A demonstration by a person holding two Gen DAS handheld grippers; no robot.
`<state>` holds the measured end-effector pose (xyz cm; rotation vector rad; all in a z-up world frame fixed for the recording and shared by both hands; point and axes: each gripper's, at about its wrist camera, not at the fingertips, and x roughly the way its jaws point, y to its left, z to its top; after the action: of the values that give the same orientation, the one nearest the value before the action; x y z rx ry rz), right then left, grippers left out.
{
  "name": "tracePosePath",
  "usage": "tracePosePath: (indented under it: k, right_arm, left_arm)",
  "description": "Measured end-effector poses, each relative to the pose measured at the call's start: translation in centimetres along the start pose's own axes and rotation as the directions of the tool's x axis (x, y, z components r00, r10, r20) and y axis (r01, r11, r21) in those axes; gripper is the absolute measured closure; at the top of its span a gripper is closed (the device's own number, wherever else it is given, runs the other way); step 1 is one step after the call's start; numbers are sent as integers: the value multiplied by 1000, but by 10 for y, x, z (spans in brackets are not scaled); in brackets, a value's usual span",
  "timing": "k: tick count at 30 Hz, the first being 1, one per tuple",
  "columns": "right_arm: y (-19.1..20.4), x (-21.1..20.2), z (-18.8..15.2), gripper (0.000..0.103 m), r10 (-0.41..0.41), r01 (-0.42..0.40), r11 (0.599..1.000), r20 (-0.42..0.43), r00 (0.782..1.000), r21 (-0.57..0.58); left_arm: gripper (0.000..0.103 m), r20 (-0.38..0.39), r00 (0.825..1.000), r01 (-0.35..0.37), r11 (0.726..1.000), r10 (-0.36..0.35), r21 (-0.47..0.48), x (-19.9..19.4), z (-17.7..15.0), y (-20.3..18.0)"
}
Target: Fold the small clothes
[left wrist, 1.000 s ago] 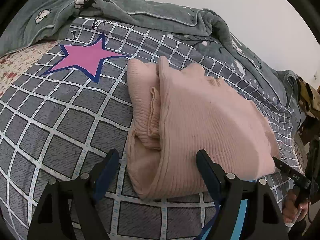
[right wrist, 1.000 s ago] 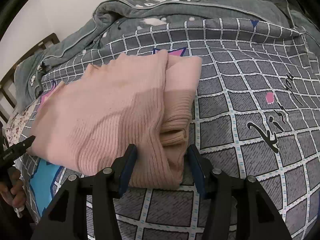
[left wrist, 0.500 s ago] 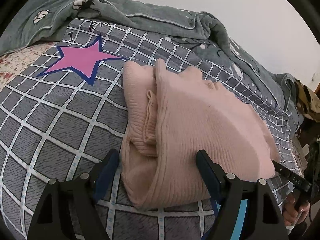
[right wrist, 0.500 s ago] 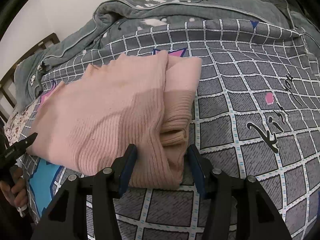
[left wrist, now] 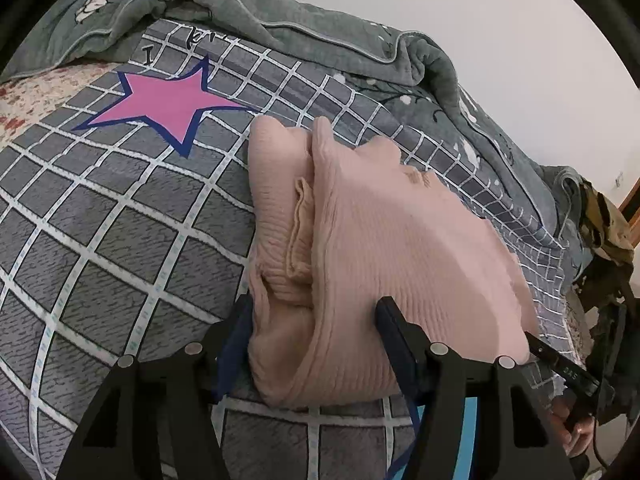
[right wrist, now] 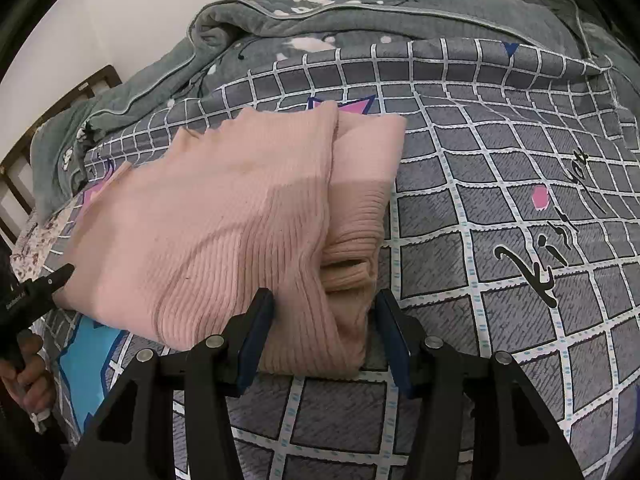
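A pink ribbed sweater (left wrist: 380, 248) lies folded on the grey checked bedsheet (left wrist: 100, 248), sleeves tucked under the body. My left gripper (left wrist: 316, 332) straddles its near left corner, jaws narrowed against the thick fold. In the right wrist view the sweater (right wrist: 224, 216) fills the middle. My right gripper (right wrist: 324, 328) straddles its near right corner, fingers pressed to both sides of the bunched fold. Each gripper's tip shows in the other's view, the right one (left wrist: 560, 368) and the left one (right wrist: 36, 288).
A rumpled grey-green quilt (left wrist: 320, 40) is heaped along the far side of the bed, also in the right wrist view (right wrist: 360, 12). A pink star (left wrist: 168, 100) is printed on the sheet. A wooden bed frame (right wrist: 24, 168) stands at far left.
My left gripper has moved forward over the sweater's corner and its jaws have narrowed onto the fold. The right gripper has hardly moved.
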<state>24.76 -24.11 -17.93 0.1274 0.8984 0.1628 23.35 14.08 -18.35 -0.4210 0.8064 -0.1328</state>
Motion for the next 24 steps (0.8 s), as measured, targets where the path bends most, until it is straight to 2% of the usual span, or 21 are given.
tracePosePath:
  k: [3, 6, 8, 9, 10, 11, 12, 15, 20, 24]
  right_arm:
    - [1, 2, 0, 50, -5, 5, 1000, 6, 1000, -3]
    - [3, 4, 1, 48, -12, 12, 1000, 11, 1000, -11]
    - [4, 5, 1, 48, -17, 17, 1000, 15, 1000, -21]
    - [5, 6, 1, 48, -19, 19, 999, 17, 1000, -27]
    - [6, 7, 1, 49, -22, 22, 999, 21, 1000, -35]
    - [7, 6, 1, 62, -17, 18, 999, 24, 1000, -43]
    - [8, 6, 1, 83, 11, -10, 999, 22, 1000, -51]
    - [10, 3, 3, 88, 13, -12, 998, 25, 1000, -54]
    - [1, -9, 5, 91, 57, -58, 998, 37, 998, 18]
    - [8, -25, 0, 93, 12, -11, 1000, 62, 998, -11]
  left_arm:
    - [37, 3, 1000, -29, 999, 29, 24, 5, 1, -6]
    - [38, 0, 999, -54, 998, 54, 39, 6, 0, -9]
    - [61, -8, 998, -62, 996, 63, 60, 5, -1, -11]
    - [66, -13, 999, -47, 997, 48, 61, 5, -2, -12]
    - [75, -18, 999, -36, 998, 37, 53, 4, -2, -11]
    - [81, -27, 999, -23, 999, 24, 36, 3, -2, -10]
    - [81, -30, 999, -15, 1000, 15, 26, 2, 0, -10]
    - [83, -36, 999, 2, 1000, -2, -18, 1, 2, -6]
    - [85, -37, 999, 20, 998, -23, -60, -4, 3, -5]
    - [86, -29, 1000, 2, 999, -4, -43, -11, -3, -11]
